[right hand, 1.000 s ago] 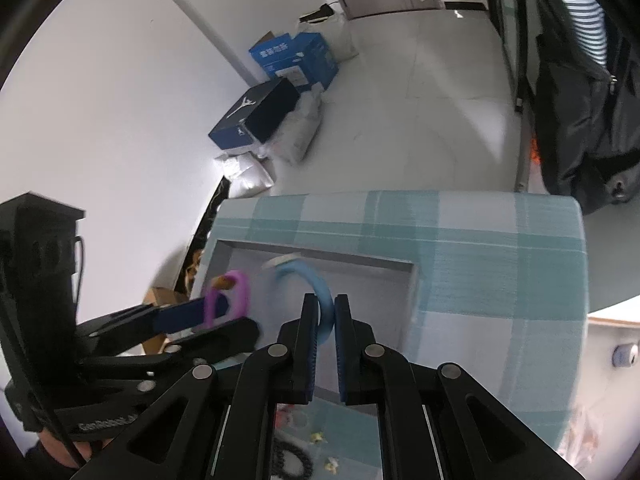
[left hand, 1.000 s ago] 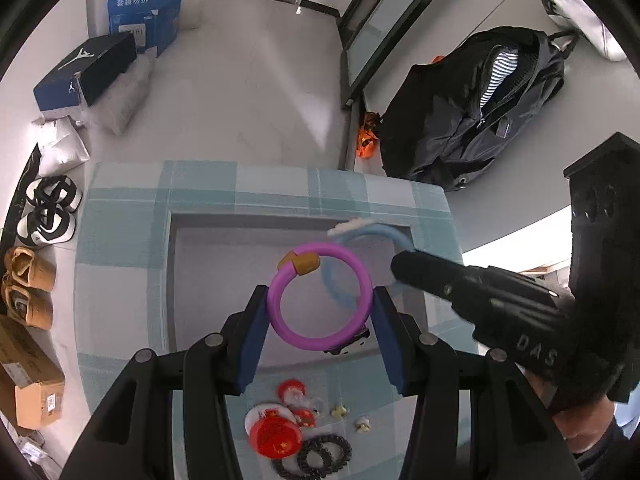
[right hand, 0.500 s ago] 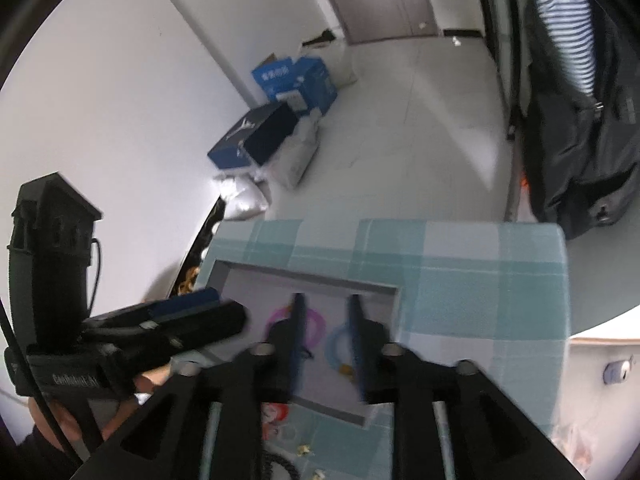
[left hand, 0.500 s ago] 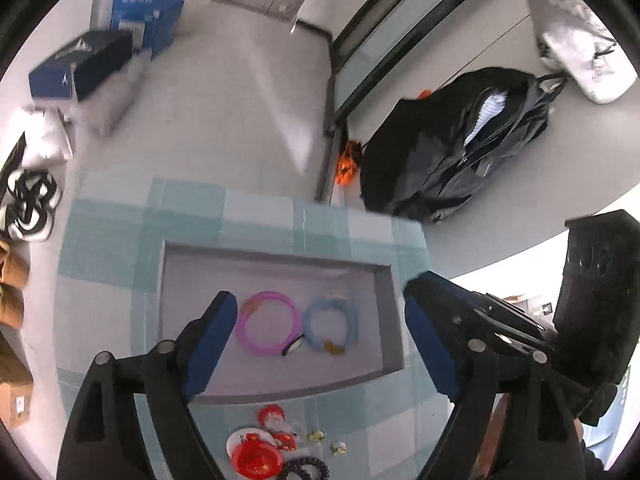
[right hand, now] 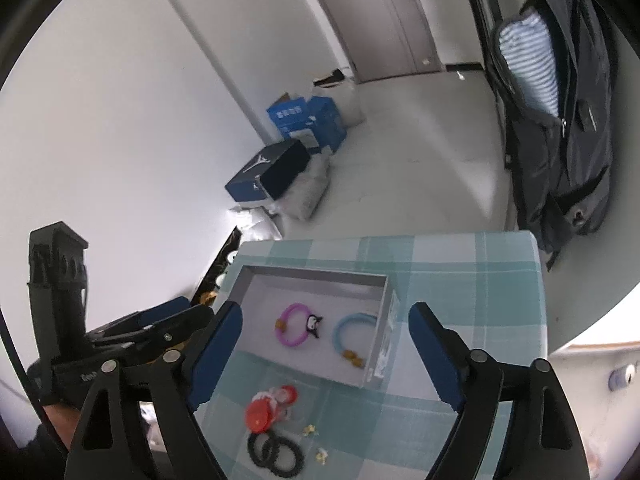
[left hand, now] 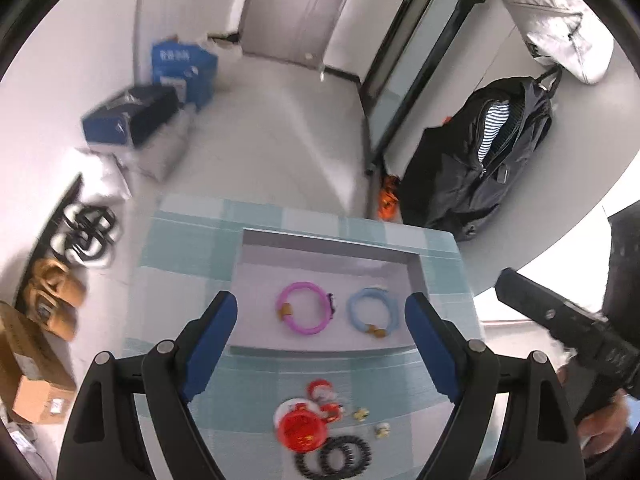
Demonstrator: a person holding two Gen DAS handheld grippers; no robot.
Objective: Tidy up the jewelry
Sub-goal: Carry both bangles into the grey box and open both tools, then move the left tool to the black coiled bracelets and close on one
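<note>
Blue pads on my left gripper [left hand: 320,344] stand wide apart with nothing between them. My right gripper [right hand: 324,350] is spread too, its jaws having just been opening, and they are empty as well. Nearest to my fingertips, below them on the checked teal cloth [left hand: 180,248], lie two black coiled hair ties [left hand: 334,458], a red round ornament [left hand: 300,428] and a few tiny pale pieces [left hand: 362,413] just beside it. Beyond the fingertips sits the shallow grey tray [left hand: 320,350]. In it the pink bracelet [left hand: 306,314] lies flat towards the left finger, and the light blue bracelet [left hand: 372,312] lies flat towards the right finger, near each other but not touching. From the right wrist view a small black charm [right hand: 313,325] hangs on the pink ring. Further off, past the table edge, I see a black backpack [left hand: 480,168] against the wall and blue boxes [left hand: 180,68] on the floor.
</note>
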